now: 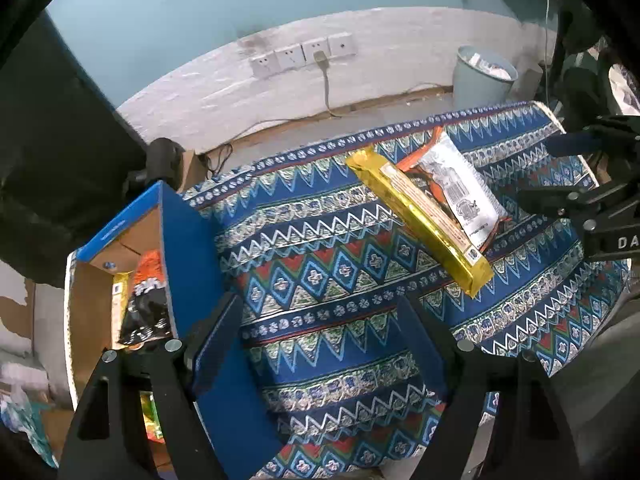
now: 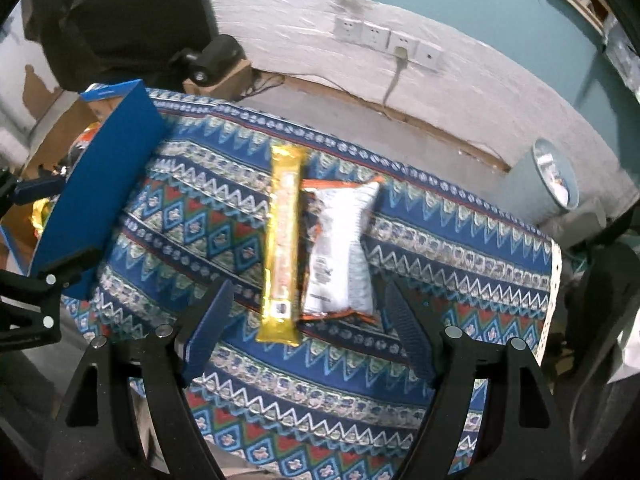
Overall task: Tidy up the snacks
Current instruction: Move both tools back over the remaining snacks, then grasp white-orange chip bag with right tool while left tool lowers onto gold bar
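A long gold snack pack [image 1: 420, 216] [image 2: 282, 240] lies on the patterned cloth beside a white-and-orange snack bag [image 1: 460, 184] [image 2: 340, 252]. A blue cardboard box [image 1: 188, 264] [image 2: 100, 184] stands at the table's left, holding an orange-and-black bag [image 1: 146, 300] and other packets. My left gripper [image 1: 320, 344] is open and empty, beside the box's wall, short of the gold pack. My right gripper [image 2: 308, 328] is open and empty, its fingers straddling the near ends of both snacks. It also shows in the left wrist view [image 1: 560, 172].
The table [image 1: 320, 240] wears a blue patterned cloth. A pale bin [image 1: 480, 76] [image 2: 552, 180] stands on the floor behind. Wall sockets [image 1: 304, 56] with a cable sit on the white wall. A dark camera on a small carton [image 2: 216, 64] sits at the back left.
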The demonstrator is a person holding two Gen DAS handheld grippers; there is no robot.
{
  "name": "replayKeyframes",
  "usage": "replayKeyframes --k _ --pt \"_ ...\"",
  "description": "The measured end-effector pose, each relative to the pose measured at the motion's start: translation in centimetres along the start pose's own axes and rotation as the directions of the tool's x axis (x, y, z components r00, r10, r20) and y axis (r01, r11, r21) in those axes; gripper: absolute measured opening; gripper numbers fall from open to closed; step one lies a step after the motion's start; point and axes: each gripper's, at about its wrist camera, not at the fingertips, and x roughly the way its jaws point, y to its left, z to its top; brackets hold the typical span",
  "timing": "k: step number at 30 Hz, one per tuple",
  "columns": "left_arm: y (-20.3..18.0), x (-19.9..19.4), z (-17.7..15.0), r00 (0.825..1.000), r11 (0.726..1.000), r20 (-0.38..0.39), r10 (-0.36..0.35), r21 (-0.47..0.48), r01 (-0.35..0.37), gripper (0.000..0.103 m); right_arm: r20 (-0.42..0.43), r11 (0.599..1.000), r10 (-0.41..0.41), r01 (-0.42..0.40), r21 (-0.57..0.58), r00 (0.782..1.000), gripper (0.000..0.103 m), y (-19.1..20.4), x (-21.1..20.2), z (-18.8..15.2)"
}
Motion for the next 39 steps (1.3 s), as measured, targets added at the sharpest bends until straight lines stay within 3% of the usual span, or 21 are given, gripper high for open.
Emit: replayKeyframes --k 15,31,33,34,39 --pt "-0.9 6.4 3.5 0.999 1.000 -0.046 -0.001 -0.015 0.000 0.081 -0.094 0.993 0.042 -0.031 0.117 0.995 0.078 -4.6 6.3 0.0" --pt "-2.0 11.7 4.9 0.994 1.000 -0.110 -0.001 0.012 0.002 0.081 -0.143 0.995 0.067 -0.055 0.085 0.987 0.078 -4.4 14.0 1.0" --pt "-2.0 11.9 5.0 0.993 1.000 -0.117 -0.003 0.009 0.004 0.081 -0.155 0.996 0.068 -0.058 0.070 0.985 0.068 -3.9 14.3 0.9" --pt "-2.1 11.9 5.0 0.993 1.000 -0.119 -0.004 0.009 0.006 0.081 -0.170 0.997 0.064 -0.055 0.054 0.983 0.057 -3.5 14.5 0.7" --pt "-1.5 11.6 4.9 0.993 1.000 -0.118 -0.007 0.000 0.007 0.081 -0.187 0.998 0.050 -0.044 0.040 0.981 0.045 -1.9 14.7 -0.2"
